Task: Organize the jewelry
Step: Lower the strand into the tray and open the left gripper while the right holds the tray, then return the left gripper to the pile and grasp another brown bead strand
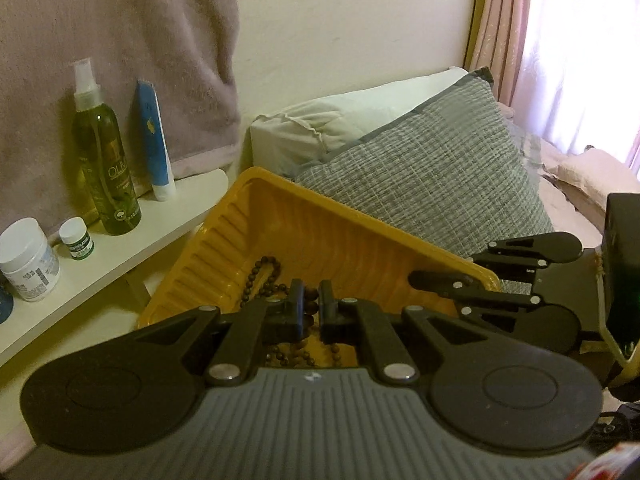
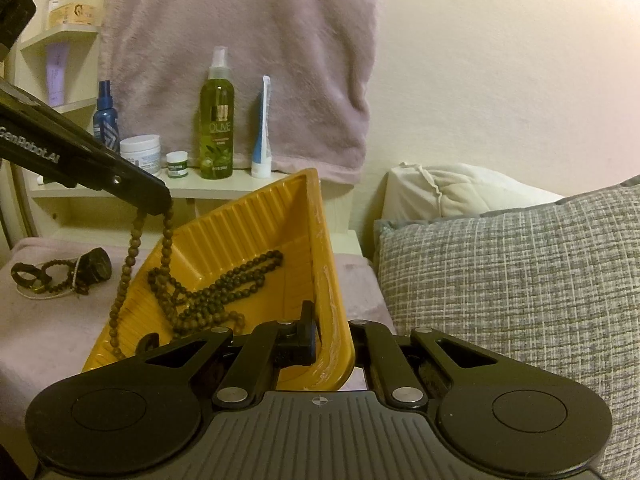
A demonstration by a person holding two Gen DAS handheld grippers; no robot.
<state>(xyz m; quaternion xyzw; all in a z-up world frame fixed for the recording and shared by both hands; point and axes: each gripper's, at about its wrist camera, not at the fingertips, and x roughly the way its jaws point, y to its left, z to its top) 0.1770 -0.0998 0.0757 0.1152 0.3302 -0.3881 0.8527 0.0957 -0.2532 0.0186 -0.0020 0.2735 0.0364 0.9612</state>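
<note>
The bead necklace (image 2: 168, 248) hangs from the left tongs (image 1: 310, 310), clamped on it, its lower loops lying in the yellow tray (image 2: 256, 216); the right tongs (image 2: 320, 338) clamp the tray's near rim, tilting it, probably to steady it on the bed (image 2: 52, 320)

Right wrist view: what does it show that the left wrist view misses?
Only the right wrist: a watch and bracelets on the pink cover outside the tray, and the right claw clamped on the tray's wall.
Only the left wrist: the window curtain.
Both: the yellow tray, the bead necklace pinched by the left claw, and the olive bottle.
</note>
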